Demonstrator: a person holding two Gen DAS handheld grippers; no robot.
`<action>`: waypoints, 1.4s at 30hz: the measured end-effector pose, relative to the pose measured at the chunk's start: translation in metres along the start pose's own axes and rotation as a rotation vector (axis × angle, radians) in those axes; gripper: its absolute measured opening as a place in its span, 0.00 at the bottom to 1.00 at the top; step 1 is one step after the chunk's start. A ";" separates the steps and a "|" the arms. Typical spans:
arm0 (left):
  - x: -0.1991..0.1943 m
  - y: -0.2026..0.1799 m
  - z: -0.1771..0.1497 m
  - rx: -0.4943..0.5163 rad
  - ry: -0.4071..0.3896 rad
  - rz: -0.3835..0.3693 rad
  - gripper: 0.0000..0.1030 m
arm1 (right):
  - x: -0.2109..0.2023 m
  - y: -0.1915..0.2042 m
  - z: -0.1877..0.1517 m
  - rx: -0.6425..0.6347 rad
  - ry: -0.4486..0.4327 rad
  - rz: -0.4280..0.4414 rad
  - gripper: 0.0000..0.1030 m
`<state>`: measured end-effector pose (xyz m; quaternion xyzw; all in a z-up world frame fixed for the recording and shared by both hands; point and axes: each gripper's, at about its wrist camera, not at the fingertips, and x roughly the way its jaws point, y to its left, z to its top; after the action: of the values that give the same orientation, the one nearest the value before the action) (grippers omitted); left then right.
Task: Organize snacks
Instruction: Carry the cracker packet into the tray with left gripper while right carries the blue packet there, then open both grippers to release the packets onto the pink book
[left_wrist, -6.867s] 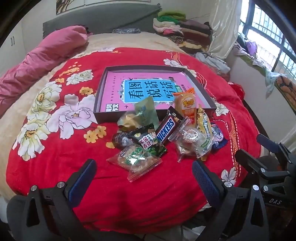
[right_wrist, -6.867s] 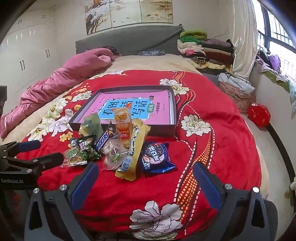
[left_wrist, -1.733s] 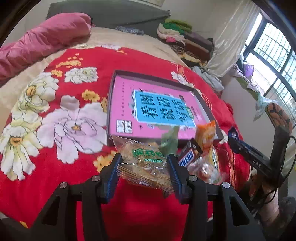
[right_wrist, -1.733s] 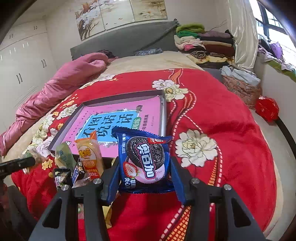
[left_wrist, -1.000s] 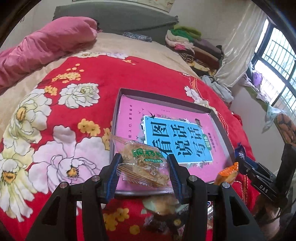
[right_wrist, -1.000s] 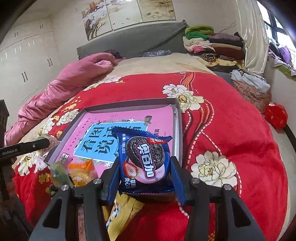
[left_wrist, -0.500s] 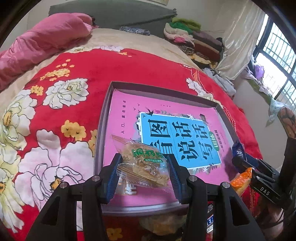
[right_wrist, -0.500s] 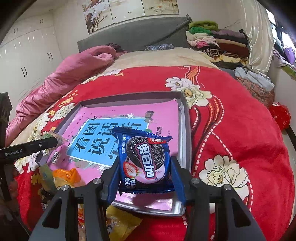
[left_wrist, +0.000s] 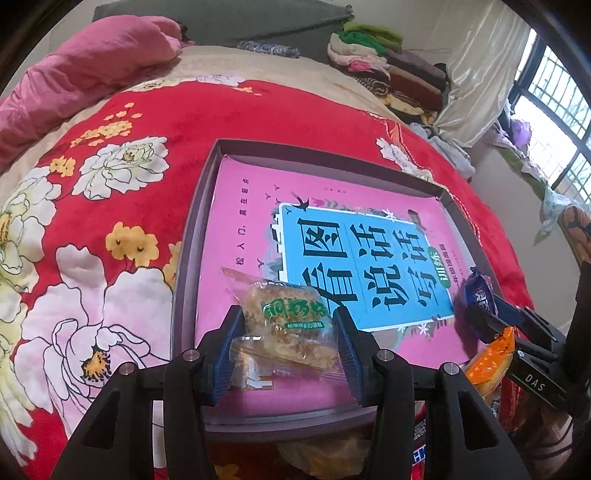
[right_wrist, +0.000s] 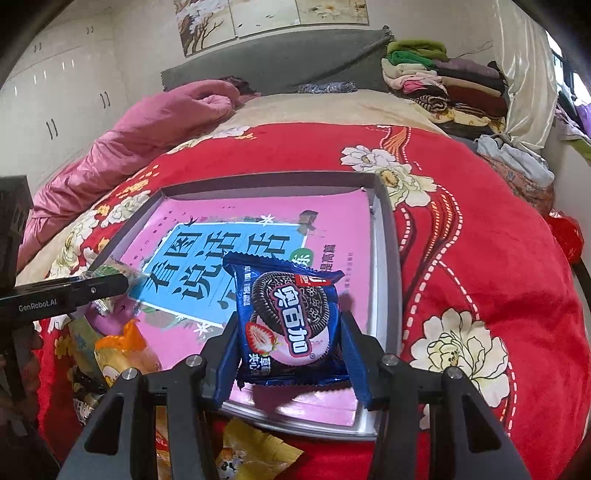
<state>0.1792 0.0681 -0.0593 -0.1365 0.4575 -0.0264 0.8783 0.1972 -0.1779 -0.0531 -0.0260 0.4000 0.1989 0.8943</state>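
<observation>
two packets hang over the tray (left_wrist: 192, 236): left gripper (left_wrist: 288, 345) clenches the pastry packet (left_wrist: 291, 325), right gripper (right_wrist: 291, 341) clenches the cookie packet (right_wrist: 291, 317). released too high or near the tray's front wall, either may slide out.

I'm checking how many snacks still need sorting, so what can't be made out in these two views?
- Loose snack pile: left wrist view, hidden behind the left claw and cut off by the bottom edge; no count possible.
- Yellow wrapper: right wrist view, partly hidden behind the right claw.
- Tray floor under the blue cookie pack: covered.
</observation>
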 end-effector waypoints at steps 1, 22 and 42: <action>0.000 0.000 0.000 0.001 0.000 0.001 0.49 | 0.000 0.001 0.000 -0.003 0.001 -0.001 0.50; -0.002 0.001 -0.002 -0.012 0.019 -0.027 0.53 | -0.002 -0.001 0.000 0.015 -0.002 -0.009 0.55; -0.041 -0.004 -0.003 0.000 -0.052 -0.034 0.72 | -0.035 -0.017 0.004 0.078 -0.093 -0.005 0.65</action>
<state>0.1533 0.0708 -0.0273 -0.1447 0.4323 -0.0379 0.8892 0.1854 -0.2046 -0.0268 0.0173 0.3656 0.1817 0.9127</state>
